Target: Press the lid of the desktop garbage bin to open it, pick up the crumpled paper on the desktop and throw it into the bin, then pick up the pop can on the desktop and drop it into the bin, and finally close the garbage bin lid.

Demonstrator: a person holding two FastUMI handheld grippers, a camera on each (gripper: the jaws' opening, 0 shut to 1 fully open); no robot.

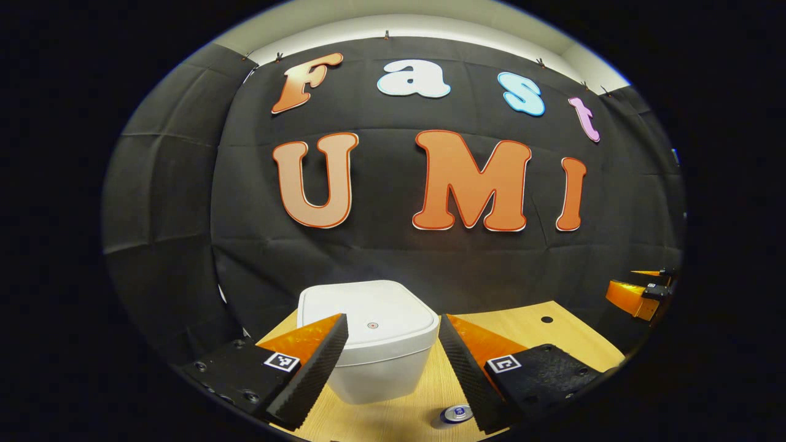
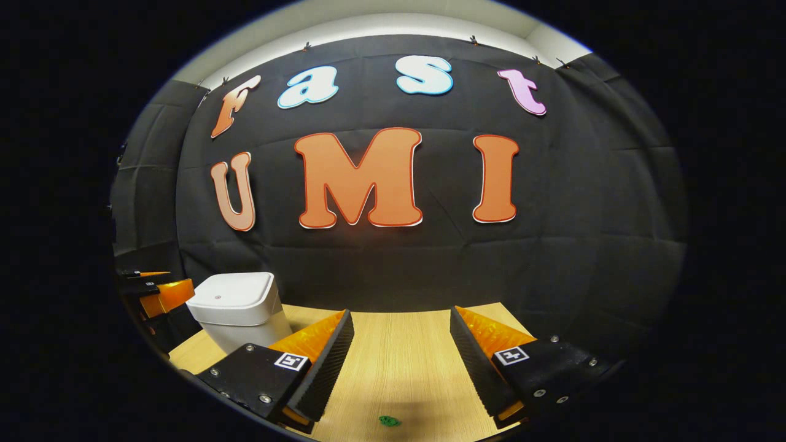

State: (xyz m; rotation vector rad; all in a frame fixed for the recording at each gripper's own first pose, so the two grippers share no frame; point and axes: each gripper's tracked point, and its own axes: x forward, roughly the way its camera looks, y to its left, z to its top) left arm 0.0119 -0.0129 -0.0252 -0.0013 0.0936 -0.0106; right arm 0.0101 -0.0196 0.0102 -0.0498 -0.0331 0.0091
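Note:
A white desktop garbage bin [image 1: 374, 344] stands on the wooden desktop [image 1: 534, 334] with its lid [image 1: 368, 316] down. My left gripper [image 1: 393, 362] hangs just in front of it, open, the bin seen between its fingers. A pop can [image 1: 457, 414] lies on the desk by the inner side of the left gripper's right finger, its top facing up. In the right gripper view the bin [image 2: 236, 310] stands at the left and my right gripper [image 2: 399, 362] is open over bare desk [image 2: 399, 356]. The right gripper [image 1: 642, 294] shows far right in the left gripper view.
A small green object [image 2: 388, 421] lies on the desk below the right gripper. A dark round hole [image 1: 546, 320] marks the desktop to the right of the bin. The black cloth wall closes the back of the desk right behind the bin.

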